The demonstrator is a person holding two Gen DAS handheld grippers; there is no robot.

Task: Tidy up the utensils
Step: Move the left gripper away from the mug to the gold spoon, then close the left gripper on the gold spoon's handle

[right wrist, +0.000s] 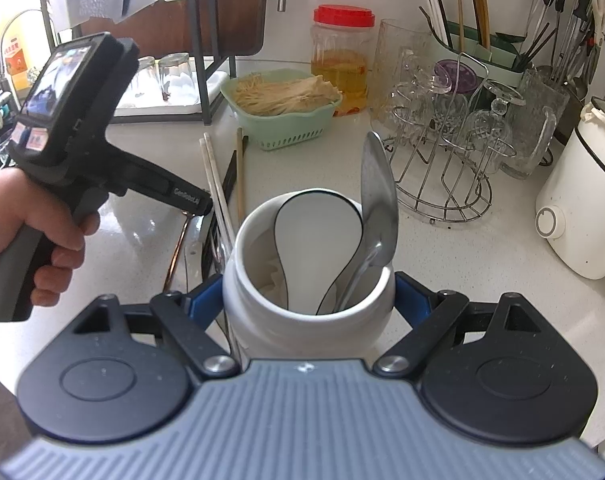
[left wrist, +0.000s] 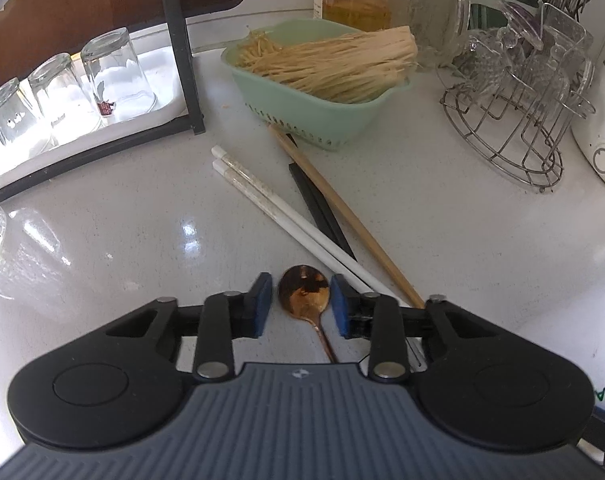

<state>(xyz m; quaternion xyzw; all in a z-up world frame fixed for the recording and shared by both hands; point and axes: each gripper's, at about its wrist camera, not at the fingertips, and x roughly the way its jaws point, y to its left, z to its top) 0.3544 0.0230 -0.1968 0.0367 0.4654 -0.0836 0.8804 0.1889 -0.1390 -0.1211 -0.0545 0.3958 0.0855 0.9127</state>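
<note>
A copper spoon (left wrist: 303, 290) lies on the white counter, its bowl between the pads of my open left gripper (left wrist: 302, 306), which hovers just above it without touching. White chopsticks (left wrist: 278, 208), black chopsticks (left wrist: 318, 208) and a wooden chopstick (left wrist: 342, 216) lie just beyond. My right gripper (right wrist: 308, 304) is shut on a white ceramic utensil jar (right wrist: 308, 312) that holds a white spoon (right wrist: 318, 232) and a metal spoon (right wrist: 376, 196). The left gripper (right wrist: 190, 204) shows in the right wrist view, low over the counter left of the jar.
A green basket of noodles (left wrist: 322, 72) stands behind the chopsticks. A wire rack of glasses (left wrist: 518, 112) and a white cooker (left wrist: 602, 128) stand at the right. Upturned glasses (left wrist: 62, 92) sit on a tray at the left. A chopstick holder (right wrist: 482, 48) stands at the back right.
</note>
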